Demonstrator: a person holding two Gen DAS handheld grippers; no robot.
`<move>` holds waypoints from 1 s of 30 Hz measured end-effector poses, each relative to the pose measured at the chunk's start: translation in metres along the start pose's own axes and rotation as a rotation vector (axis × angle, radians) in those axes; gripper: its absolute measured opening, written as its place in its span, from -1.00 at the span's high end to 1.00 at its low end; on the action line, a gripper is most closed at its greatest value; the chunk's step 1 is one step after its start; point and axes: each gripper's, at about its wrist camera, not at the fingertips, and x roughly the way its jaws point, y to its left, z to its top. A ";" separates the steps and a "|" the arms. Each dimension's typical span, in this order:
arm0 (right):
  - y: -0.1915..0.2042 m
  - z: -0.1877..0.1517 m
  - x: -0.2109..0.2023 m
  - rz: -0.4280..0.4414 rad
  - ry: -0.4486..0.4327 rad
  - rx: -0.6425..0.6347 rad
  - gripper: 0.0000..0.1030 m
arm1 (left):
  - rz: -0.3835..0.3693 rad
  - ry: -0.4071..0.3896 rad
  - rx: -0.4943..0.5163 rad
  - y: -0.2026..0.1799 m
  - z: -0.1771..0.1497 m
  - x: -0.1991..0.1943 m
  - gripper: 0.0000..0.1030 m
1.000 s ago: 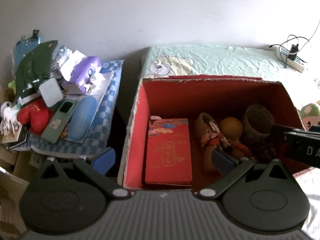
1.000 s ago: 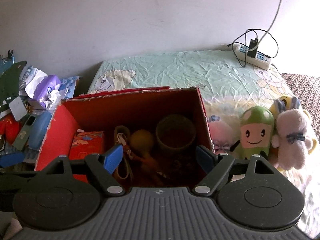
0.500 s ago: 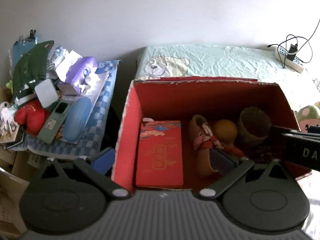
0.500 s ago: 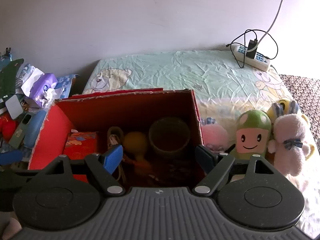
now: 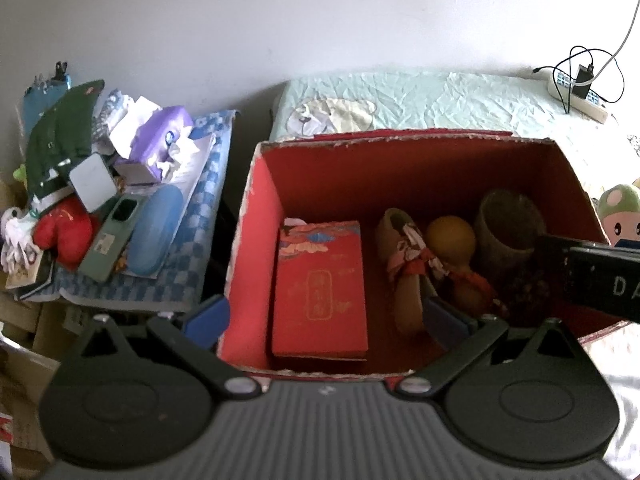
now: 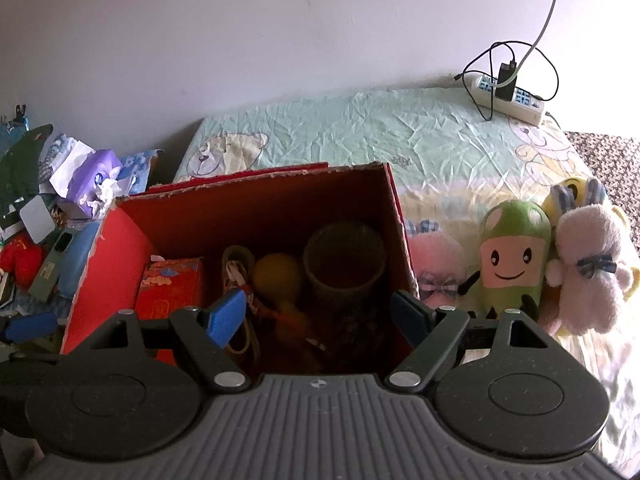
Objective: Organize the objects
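An open red cardboard box [image 5: 256, 224] [image 6: 108, 256] stands on the bed. Inside lie a flat red packet [image 5: 320, 288] [image 6: 170, 288], a small wooden shoe [image 5: 404, 264] [image 6: 238, 268], a yellow gourd [image 5: 450, 236] [image 6: 278, 276] and a dark cup [image 5: 510, 220] [image 6: 344, 260]. My left gripper [image 5: 326, 318] hangs open over the box's near left wall, one finger outside and one inside. Above the box's right half my right gripper [image 6: 320, 312] is open and holds nothing. Its body [image 5: 600, 276] shows at the right edge of the left wrist view.
Left of the bed, a blue checked cloth [image 5: 200, 208] carries a heap: purple tissue pack [image 5: 160, 136] [image 6: 94, 176], blue glasses case [image 5: 154, 232], green remote [image 5: 112, 240], red plush [image 5: 64, 232]. Plush toys [image 6: 514, 256] sit right of the box. A power strip [image 6: 510, 96] lies at the bed's far corner.
Both views have slid to the left relative to the box, which now sits further right in the left wrist view. Neither gripper has opened, shut or picked anything up.
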 end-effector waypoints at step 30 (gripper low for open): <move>-0.009 -0.001 0.017 0.021 0.049 0.043 -0.59 | -0.048 0.069 0.030 -0.004 0.012 0.017 -0.98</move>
